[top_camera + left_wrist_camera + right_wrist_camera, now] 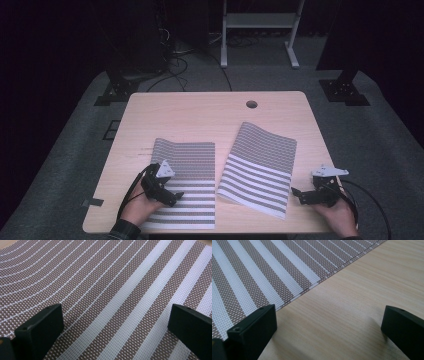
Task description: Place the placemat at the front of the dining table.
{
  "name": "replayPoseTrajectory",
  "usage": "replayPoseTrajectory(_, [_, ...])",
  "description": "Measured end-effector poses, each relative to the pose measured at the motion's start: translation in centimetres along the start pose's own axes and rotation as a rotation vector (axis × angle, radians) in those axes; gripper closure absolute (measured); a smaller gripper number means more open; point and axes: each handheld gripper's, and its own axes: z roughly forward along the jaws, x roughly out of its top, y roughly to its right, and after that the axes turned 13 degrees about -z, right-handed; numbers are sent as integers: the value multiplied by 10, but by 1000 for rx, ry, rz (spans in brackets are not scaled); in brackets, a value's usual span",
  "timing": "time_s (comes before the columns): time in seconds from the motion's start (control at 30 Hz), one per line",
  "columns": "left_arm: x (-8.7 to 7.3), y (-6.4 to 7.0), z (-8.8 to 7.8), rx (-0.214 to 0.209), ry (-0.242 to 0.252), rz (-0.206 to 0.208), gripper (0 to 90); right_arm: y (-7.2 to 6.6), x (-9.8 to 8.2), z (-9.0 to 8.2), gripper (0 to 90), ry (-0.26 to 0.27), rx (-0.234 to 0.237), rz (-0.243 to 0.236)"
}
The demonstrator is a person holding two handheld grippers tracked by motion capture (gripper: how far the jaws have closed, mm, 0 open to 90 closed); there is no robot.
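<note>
Two woven placemats with brown and white stripes lie on the wooden table. The left placemat lies flat near the front edge; my left gripper hovers over its near left part, jaws wide apart with nothing between them. In the left gripper view that mat's weave runs under the gripper. The right placemat lies at an angle. My right gripper is open just off its near right corner, above bare wood. In the right gripper view the mat's edge passes by the left jaw of the gripper.
A round cable hole sits near the table's far edge. Beyond the table are a white frame stand, black stand bases and loose cables on grey carpet. Bare wood lies at the table's back and along its right side.
</note>
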Motion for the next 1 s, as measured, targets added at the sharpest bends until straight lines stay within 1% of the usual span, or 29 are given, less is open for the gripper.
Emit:
replayPoseTrajectory(0.07, [0,-1,0,-3,0,-1,0,-1,2,-1,0,-18,16,-7])
replayPoseTrajectory(0.13, [-1,-1,0,-5,0,-4,0,-3,5,-3,0,-18,18,-18])
replayPoseTrajectory(0.23, [-1,-2,0,-10,-1,-11,0,-7,10,-7,0,6,24,-36])
replayPoseTrajectory(0.4, [-1,-2,1,-17,-2,-18,0,-18,18,-14,0,41,53,-57])
replayPoseTrajectory(0.5, [-1,-2,1,-18,-2,-20,0,-24,22,-18,0,53,75,-43])
replayPoseTrajectory(0.57, [-1,-3,1,-19,-2,-22,0,-28,25,-21,50,72,99,-38])
replayPoseTrajectory(0.67, [-1,-3,1,-21,-5,-23,0,-35,29,-21,68,88,138,-31])
replayPoseTrajectory(0.7, [-1,-4,1,-22,-5,-24,0,-37,29,-21,109,87,158,-31])
replayPoseTrajectory(0.77, [-1,-4,1,-25,-4,-28,0,-43,30,-22,158,92,188,-31])
replayPoseTrajectory(0.83, [-1,-4,1,-26,-4,-30,0,-48,31,-23,311,90,216,-45])
replayPoseTrajectory(0.87, [-1,-4,1,-27,-5,-32,0,-51,31,-24,362,89,223,-57])
replayPoseTrajectory(0.9, [-1,-4,1,-27,-5,-32,0,-53,32,-24,443,85,233,-68])
replayPoseTrajectory(0.97, [-1,-4,1,-27,-5,-32,0,-58,32,-24,561,72,255,-93])
replayPoseTrajectory(1.0, [-1,-4,1,-28,-5,-33,0,-59,32,-23,649,62,270,-103])
